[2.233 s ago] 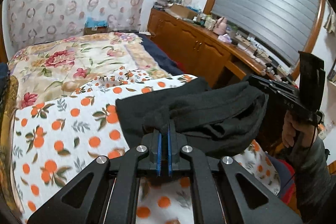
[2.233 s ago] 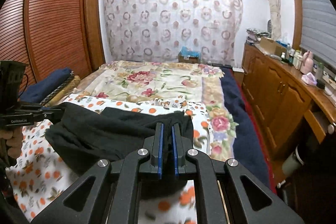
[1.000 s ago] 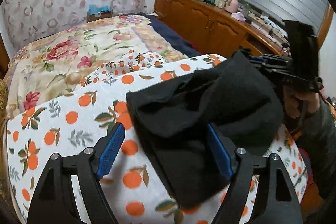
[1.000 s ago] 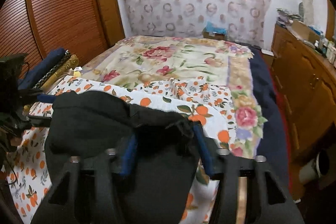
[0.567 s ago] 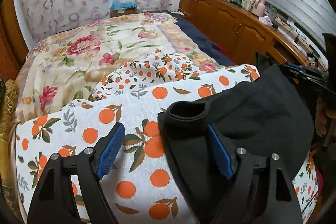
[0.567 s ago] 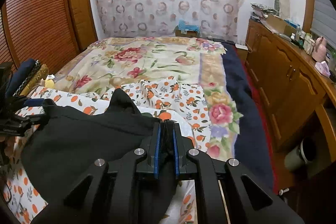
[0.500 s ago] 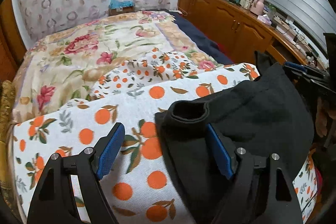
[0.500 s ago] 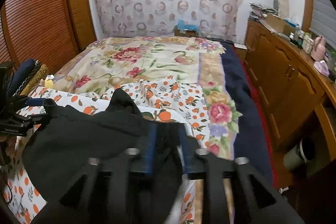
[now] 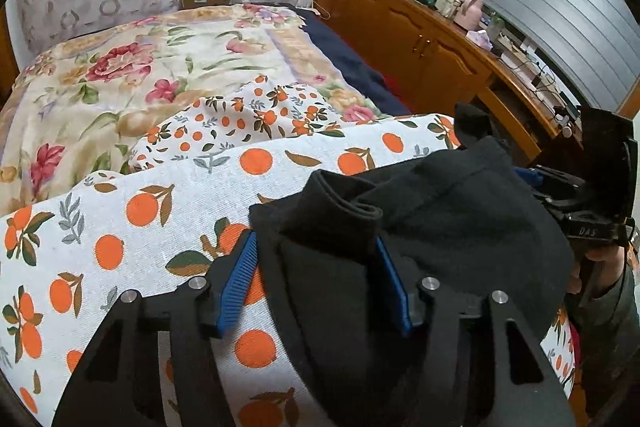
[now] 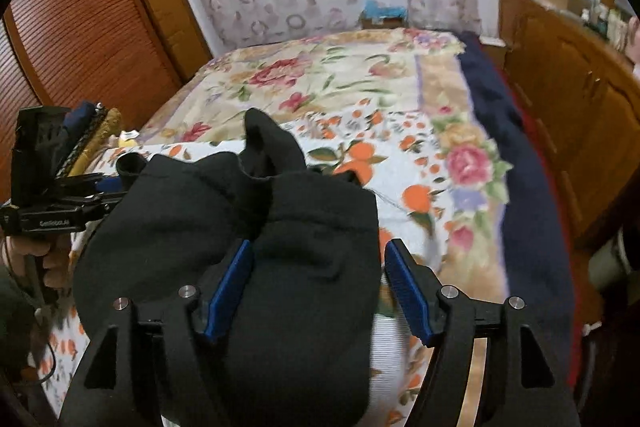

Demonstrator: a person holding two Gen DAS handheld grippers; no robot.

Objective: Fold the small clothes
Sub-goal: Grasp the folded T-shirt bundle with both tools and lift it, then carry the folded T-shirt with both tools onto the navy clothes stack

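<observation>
black garment (image 10: 256, 227) now between newly opened right gripper (image 10: 316, 279) jaws

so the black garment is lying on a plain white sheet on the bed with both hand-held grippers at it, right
Not quite. The sheet under the black garment is not plain: it is white with an orange-fruit and leaf print, as the left wrist view shows. The rest holds: the garment lies on the bed with the left hand-held gripper and the right hand-held gripper both at it.
</observation>
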